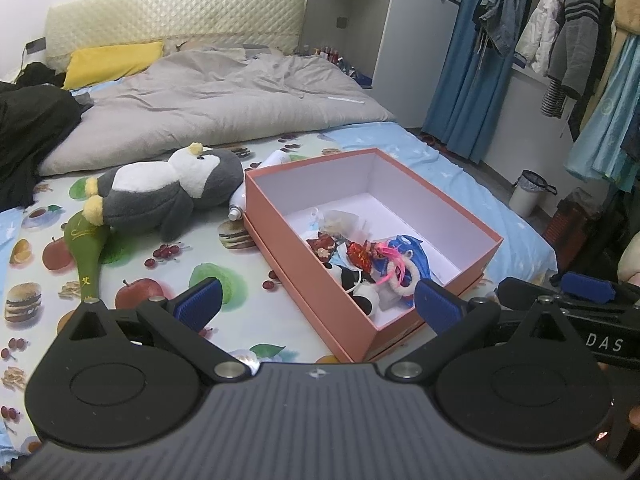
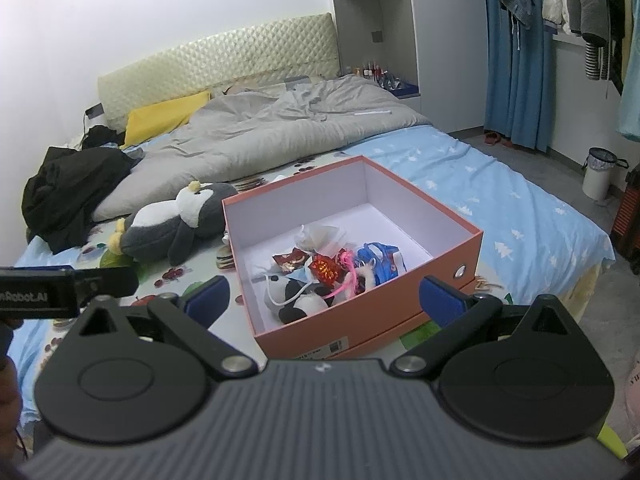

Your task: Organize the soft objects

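Observation:
An open salmon-pink box (image 1: 304,248) (image 2: 440,264) stands on the bed. It holds several small soft items: a black-and-white plush (image 1: 360,288) (image 2: 296,300), a blue bag (image 1: 412,248) (image 2: 380,258) and a red pouch (image 1: 358,254) (image 2: 324,268). A grey-and-white penguin plush (image 1: 168,188) (image 2: 172,224) lies left of the box. My left gripper (image 1: 318,306) is open and empty, near the box's front corner. My right gripper (image 2: 324,300) is open and empty, just in front of the box.
A green paddle-shaped object (image 1: 86,252) and a white bottle (image 1: 240,200) lie near the penguin. A grey duvet (image 1: 224,96), a yellow pillow (image 1: 112,60) and black clothes (image 1: 28,132) cover the bed's far half. Hanging clothes (image 1: 560,40) and a white bin (image 1: 528,194) stand right of the bed.

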{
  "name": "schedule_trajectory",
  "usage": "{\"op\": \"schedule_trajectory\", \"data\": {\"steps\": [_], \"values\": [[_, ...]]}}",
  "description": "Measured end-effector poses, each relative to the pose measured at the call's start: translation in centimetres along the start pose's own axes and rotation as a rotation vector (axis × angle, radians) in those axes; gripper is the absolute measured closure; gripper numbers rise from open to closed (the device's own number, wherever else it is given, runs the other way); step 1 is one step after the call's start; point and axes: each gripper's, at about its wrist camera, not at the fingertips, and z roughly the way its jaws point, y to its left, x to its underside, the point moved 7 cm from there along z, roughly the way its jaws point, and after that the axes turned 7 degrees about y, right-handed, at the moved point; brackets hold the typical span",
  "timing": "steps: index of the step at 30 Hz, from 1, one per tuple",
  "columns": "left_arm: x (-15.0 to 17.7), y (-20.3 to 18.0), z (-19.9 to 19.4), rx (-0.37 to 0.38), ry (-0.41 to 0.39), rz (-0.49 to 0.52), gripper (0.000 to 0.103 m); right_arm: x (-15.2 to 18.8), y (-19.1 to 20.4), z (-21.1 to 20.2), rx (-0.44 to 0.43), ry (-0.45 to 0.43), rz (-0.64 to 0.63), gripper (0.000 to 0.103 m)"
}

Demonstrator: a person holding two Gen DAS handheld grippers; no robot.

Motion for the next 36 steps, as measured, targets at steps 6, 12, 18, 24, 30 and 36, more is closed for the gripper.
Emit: {"op": "schedule_trajectory", "data": {"steps": [6,12,18,24,30,36], "values": [[-0.01,-0.04,-0.02,0.001,0.001,0.004,0.000,0.01,0.11,-0.28,-0.001,-0.006,0.000,0.000],[0.00,-0.22,-0.14,0.003,-0.004,0.012,0.000,-0.16,0.28,-0.49,-0.007,-0.007,-0.001,0.000],[-0.13,-0.27,-0.20,0.006,-0.005,0.013,0.000,-0.27,0.39,-0.68,-0.012,-0.010,-0.001,0.000],[-0.17,-0.24,-0.26,0.006,-0.007,0.013,0.000,-0.30,0.46,-0.79,-0.009,-0.010,-0.003,0.000],[-0.21,-0.23,-0.24,0.006,-0.007,0.011,0.000,-0.42,0.59,-0.96,-0.005,-0.013,-0.001,0.000],[-0.24,-0.41,-0.29,0.017,-0.010,0.010,0.000,-0.32,0.63,-1.01,-0.003,-0.017,-0.002,0.000]]}}
